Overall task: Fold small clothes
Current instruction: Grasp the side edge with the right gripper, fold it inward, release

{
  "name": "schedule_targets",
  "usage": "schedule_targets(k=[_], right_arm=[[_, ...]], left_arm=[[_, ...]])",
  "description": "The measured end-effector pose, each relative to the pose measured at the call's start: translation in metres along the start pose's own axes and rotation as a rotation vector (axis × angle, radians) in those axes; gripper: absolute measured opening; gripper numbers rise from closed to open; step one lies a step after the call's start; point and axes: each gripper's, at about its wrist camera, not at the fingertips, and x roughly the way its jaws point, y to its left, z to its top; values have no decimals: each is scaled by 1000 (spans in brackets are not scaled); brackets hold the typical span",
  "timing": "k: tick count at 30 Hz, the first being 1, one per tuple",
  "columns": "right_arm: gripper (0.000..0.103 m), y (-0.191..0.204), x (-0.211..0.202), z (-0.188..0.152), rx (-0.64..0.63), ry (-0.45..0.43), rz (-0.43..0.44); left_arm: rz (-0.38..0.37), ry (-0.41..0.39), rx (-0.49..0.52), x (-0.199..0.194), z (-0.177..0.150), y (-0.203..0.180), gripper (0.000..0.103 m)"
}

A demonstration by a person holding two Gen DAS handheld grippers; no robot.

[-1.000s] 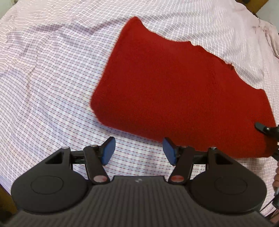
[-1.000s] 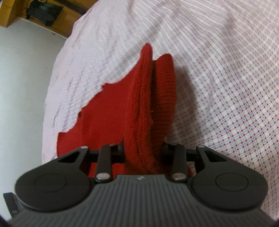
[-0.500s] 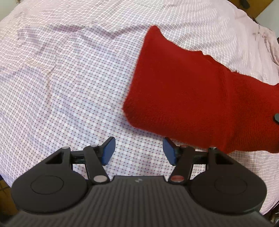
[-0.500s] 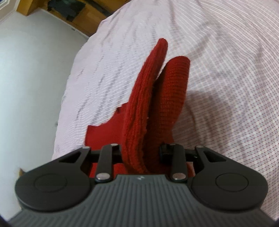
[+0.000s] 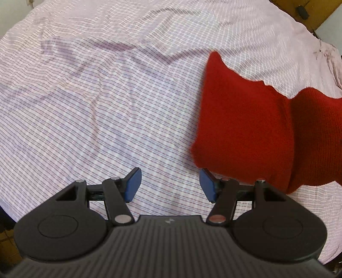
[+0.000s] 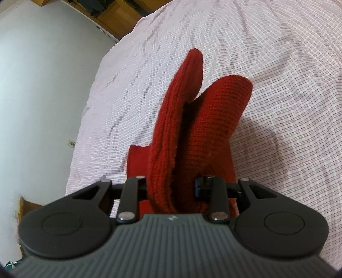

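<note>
A folded red knitted garment [image 5: 245,119] hangs at the right of the left wrist view, its right side raised off the checked bed sheet [image 5: 96,96]. My left gripper [image 5: 168,185] stands open over bare sheet, just left of the garment's lower corner, with nothing between its blue pads [image 5: 133,185]. In the right wrist view my right gripper [image 6: 171,188] is shut on the thick folded edge of the red garment [image 6: 192,132], which rises in two layers ahead of the fingers and casts a shadow on the sheet.
The pink-and-white checked sheet [image 6: 277,53] covers the whole bed, with soft wrinkles. The bed's edge and a pale floor [image 6: 42,85] lie at the left of the right wrist view. Wooden furniture [image 5: 310,10] stands beyond the far corner.
The right gripper has lifted the garment's edge, so the cloth stands higher off the sheet. In the left wrist view the garment has slid from the middle to the right; the left gripper stays open.
</note>
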Motion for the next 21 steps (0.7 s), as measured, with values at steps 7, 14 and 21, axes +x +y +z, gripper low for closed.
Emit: schedule_targets(k=[7, 14, 21], right_arm=[[33, 32, 13, -6, -31, 17, -2], [33, 58, 39, -9, -71, 47, -20], [33, 79, 79, -16, -97, 97, -34]], left_arm=[[7, -20, -17, -12, 14, 27, 66], [12, -36, -26, -18, 22, 42, 66], [6, -26, -25, -14, 25, 48, 66]])
